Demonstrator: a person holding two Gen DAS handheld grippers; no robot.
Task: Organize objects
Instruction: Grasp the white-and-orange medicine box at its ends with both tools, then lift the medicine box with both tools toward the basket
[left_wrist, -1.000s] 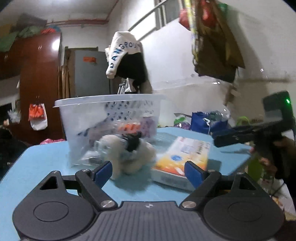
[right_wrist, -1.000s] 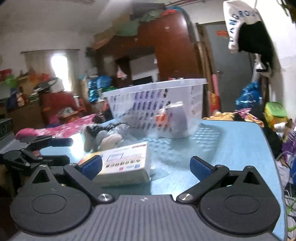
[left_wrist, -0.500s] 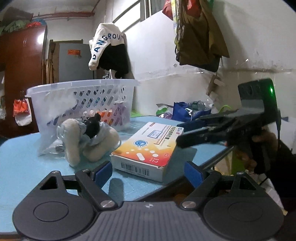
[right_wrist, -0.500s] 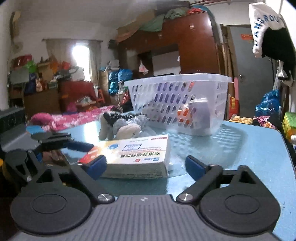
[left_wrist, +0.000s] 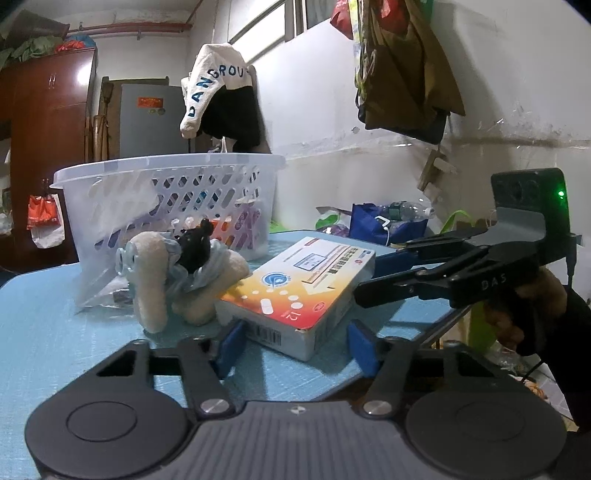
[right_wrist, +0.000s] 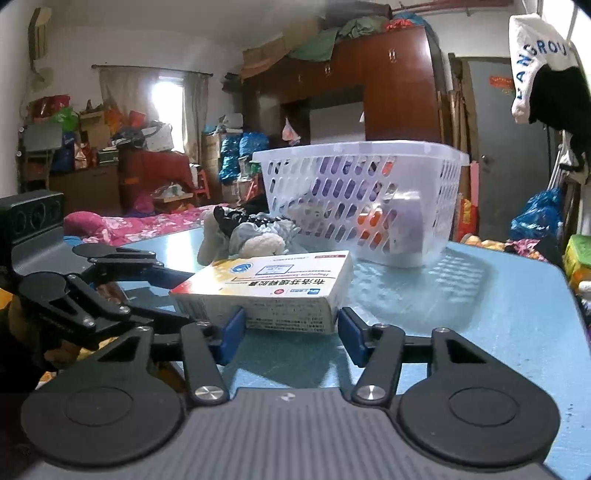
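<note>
A white and orange medicine box (left_wrist: 299, 291) lies flat on the blue table (left_wrist: 55, 332); it also shows in the right wrist view (right_wrist: 266, 288). My left gripper (left_wrist: 297, 349) is open, its blue pads either side of the box's near corner, not clamped. My right gripper (right_wrist: 290, 334) is open with its pads flanking the box's near end. Each gripper shows in the other's view: the right (left_wrist: 424, 273), the left (right_wrist: 122, 288). A beige plush toy (left_wrist: 177, 277) lies between the box and a white plastic basket (left_wrist: 166, 206).
The basket (right_wrist: 362, 206) holds a purple container and orange items. The table's edge runs close to both grippers. Bags and clutter sit on the floor beyond the table (left_wrist: 384, 225). Clothes hang on the wall (left_wrist: 402, 66).
Both grippers have moved in toward the medicine box, from opposite sides, and lowered to table height. Their pads now flank the box's ends. The box and toy have not moved.
</note>
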